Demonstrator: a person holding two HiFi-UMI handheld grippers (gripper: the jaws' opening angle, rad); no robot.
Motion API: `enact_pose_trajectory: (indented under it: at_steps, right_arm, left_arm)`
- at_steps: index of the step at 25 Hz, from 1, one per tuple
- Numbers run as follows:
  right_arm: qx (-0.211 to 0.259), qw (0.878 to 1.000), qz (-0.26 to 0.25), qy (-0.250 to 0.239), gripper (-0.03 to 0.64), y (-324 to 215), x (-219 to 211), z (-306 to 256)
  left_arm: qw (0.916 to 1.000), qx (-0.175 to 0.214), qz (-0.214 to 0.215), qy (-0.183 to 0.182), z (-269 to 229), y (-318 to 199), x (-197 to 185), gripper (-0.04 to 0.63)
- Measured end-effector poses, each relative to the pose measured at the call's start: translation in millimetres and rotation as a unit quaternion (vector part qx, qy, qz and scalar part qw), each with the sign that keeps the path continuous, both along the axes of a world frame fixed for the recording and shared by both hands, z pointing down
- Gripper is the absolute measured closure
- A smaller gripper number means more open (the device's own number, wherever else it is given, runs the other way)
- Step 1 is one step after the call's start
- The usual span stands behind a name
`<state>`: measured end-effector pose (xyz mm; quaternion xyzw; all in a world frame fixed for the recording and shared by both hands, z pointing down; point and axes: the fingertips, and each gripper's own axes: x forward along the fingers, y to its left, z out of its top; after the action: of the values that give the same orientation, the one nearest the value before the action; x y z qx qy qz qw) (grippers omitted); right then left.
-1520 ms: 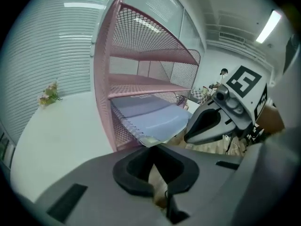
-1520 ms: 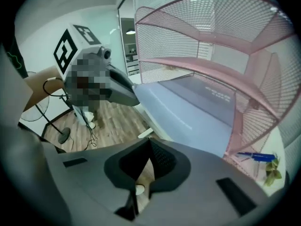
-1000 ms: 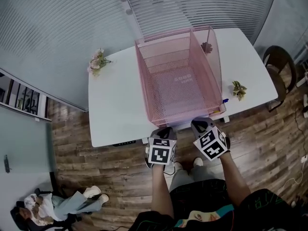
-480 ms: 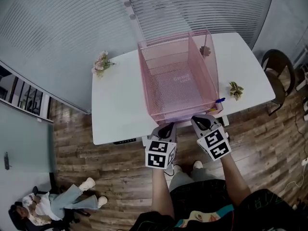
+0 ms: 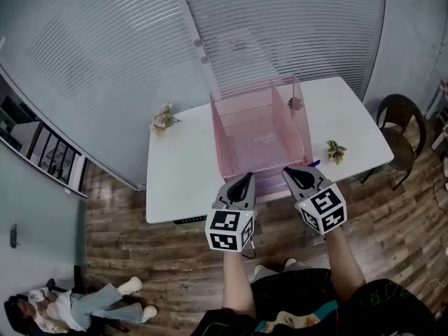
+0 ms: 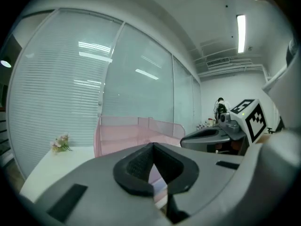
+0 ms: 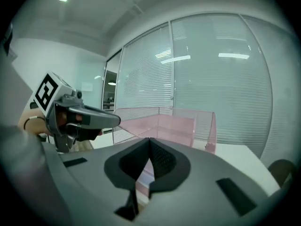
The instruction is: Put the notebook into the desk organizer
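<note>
Both claws are shut with nothing between them: the left claw and the right claw hang side by side at the near edge of the white desk. The pink wire-mesh desk organizer lies straight ahead of both, its long axis running away from the person and its low end toward the claws. Neither claw is clearly nearer. On its floor shows a pale flat patch with faint print (possibly the notebook, already inside; I cannot tell). No other notebook shows on the desk.
</note>
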<state>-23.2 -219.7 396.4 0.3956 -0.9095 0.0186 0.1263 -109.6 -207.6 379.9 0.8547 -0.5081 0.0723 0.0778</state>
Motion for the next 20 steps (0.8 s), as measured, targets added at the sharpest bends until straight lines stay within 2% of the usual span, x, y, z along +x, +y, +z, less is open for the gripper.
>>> enact_pose_trajectory:
  at_steps: [6, 12, 16, 20]
  right_arm:
    - [0.041, 0.998, 0.049, -0.018, 0.614, -13.9, 22.9, -43.6]
    - [0.058, 0.991, 0.097, -0.065, 0.614, -24.6, 55.7, -82.7]
    - [0.062, 0.990, 0.106, -0.071, 0.614, -21.6, 64.8, -87.9]
    - [0.067, 0.989, 0.109, -0.068, 0.614, -17.9, 67.0, -89.2]
  left_arm:
    - [0.9958, 0.059, -0.068, 0.012, -46.0, -8.6, -15.9, 0.597]
    - [0.9846, 0.100, -0.138, 0.040, -79.2, -8.7, -43.2, 0.595]
    - [0.9834, 0.106, -0.138, 0.054, -82.0, -6.2, -43.4, 0.597]
    - [0.9831, 0.103, -0.143, 0.050, -80.7, -6.3, -41.5, 0.597]
